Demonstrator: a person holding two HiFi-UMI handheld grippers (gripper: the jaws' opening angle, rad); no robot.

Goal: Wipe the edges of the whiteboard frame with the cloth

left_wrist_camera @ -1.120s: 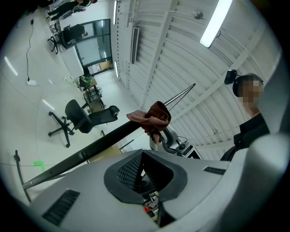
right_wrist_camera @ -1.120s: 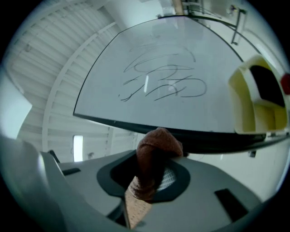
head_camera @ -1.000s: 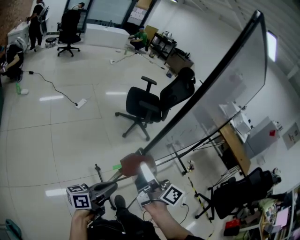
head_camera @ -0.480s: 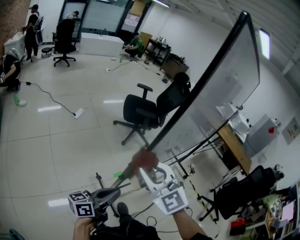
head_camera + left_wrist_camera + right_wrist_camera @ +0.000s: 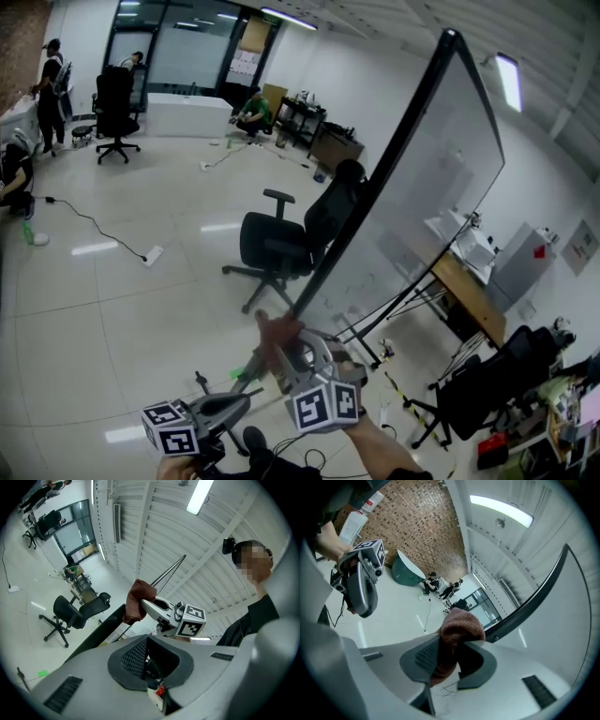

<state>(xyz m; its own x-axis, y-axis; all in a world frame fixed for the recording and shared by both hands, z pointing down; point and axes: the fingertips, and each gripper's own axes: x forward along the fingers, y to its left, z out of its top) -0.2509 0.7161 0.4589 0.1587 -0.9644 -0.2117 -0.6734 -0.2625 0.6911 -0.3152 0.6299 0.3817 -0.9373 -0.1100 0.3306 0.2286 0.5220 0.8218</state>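
Note:
The whiteboard [image 5: 441, 178] stands tilted in the head view, its black frame edge [image 5: 375, 187] running from top right down to the centre. A reddish-brown cloth [image 5: 275, 330] is pressed on the low part of that edge, with my right gripper [image 5: 281, 343] shut on it. In the right gripper view the cloth [image 5: 459, 625] bulges out between the jaws, right beside the black frame [image 5: 534, 599]. My left gripper [image 5: 239, 401] hangs low at the left, shut, nothing in it, away from the board. The left gripper view shows the cloth [image 5: 138, 599] against the frame [image 5: 98, 632].
A black office chair [image 5: 281, 244] stands just left of the board. The board's stand legs [image 5: 375, 328] and a desk [image 5: 469, 291] lie to the right. Another chair [image 5: 114, 108], a floor cable [image 5: 94, 225] and several people are far back left.
My right gripper has shifted the cloth a short way along the lower frame edge and turned a little. The left gripper has stayed low at the left.

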